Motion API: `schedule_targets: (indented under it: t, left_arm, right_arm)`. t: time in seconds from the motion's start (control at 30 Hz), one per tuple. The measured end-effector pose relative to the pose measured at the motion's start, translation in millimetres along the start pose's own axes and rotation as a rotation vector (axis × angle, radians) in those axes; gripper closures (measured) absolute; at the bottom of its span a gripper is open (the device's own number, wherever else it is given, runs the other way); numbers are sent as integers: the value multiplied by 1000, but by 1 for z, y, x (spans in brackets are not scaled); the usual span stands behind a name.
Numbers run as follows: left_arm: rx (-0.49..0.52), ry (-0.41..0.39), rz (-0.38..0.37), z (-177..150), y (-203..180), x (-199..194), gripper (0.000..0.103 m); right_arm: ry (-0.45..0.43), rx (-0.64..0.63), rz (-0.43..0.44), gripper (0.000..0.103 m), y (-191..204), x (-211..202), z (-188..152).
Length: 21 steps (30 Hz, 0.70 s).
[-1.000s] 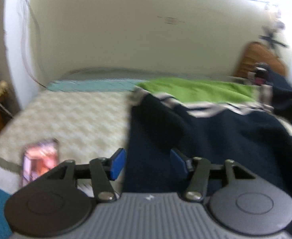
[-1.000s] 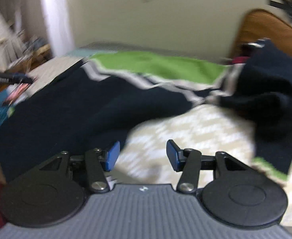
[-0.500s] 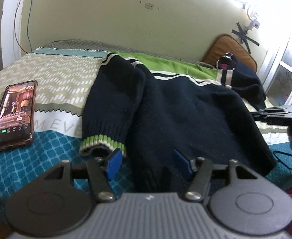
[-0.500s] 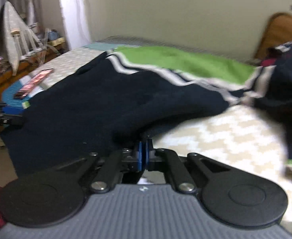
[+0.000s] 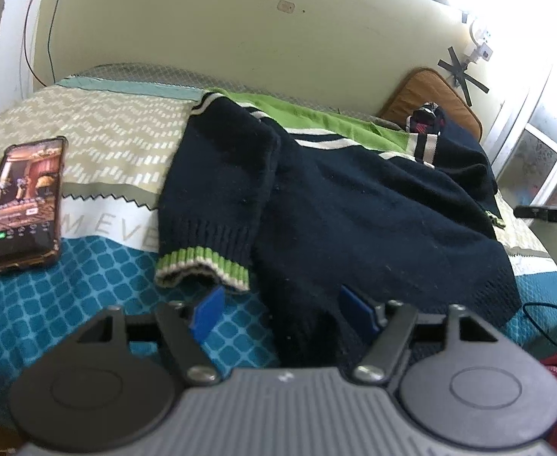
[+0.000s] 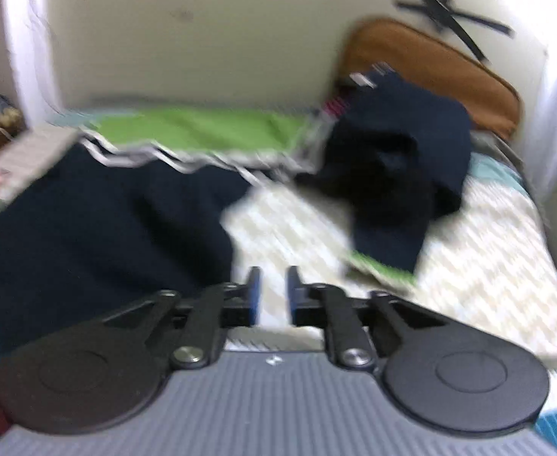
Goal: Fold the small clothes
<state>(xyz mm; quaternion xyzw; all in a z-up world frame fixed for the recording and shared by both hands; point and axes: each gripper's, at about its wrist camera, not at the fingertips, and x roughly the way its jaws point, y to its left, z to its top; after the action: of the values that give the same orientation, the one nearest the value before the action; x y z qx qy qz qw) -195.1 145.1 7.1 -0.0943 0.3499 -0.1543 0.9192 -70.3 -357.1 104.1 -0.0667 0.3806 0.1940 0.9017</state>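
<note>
Left wrist view: a dark navy knit sweater (image 5: pixel 354 205) lies spread on the bed (image 5: pixel 100 140).
Its long axis runs from the green band and white stripes near the wall toward the camera, hem nearest. One sleeve (image 5: pixel 217 186) is folded over the body, its ribbed green-and-white cuff (image 5: pixel 202 266) pointing at the camera. The left gripper (image 5: pixel 282 307) is spread, its jaws opening, with the sweater's lower edge bunched between the blue pads but not pressed. A phone (image 5: pixel 22 197) with a lit screen lies flat on the patterned bedspread, well apart from the sweater. In the blurred right wrist view, the right gripper (image 6: pixel 272 290) has a narrow gap, jaws opening, nothing between them; the sweater (image 6: pixel 100 220) lies to its left.
</note>
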Motion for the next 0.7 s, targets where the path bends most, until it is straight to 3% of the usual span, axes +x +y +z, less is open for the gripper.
schedule_targets:
  t: [0.03,0.07,0.2,0.27,0.37,0.53,0.7]
  left_arm:
    - [1,-5,5,0,1,-2,34]
    - [-2,-9,12,0,2,-3,34]
    - [-28,-18,28,-2,8,-6,34]
    - [-35,-20,37,-2,11,-7,34]
    - [-33,-37,52,0,17,-11,31]
    - [-52,-114,78,9,30,-22,27]
    - [-84,-165,98,14,42,-27,26]
  right_arm:
    - [-10,-24,35,63,7,2,2]
    - [-11,-48,84,59,15,4,3]
    - [77,-93,266,59,41,29,-2]
    - [245,-113,257,51,49,56,-12]
    - [287,-206,232,50,52,57,-10]
    - [137,-238,218,50,46,26,36]
    - [32,-228,372,50,90,45,80]
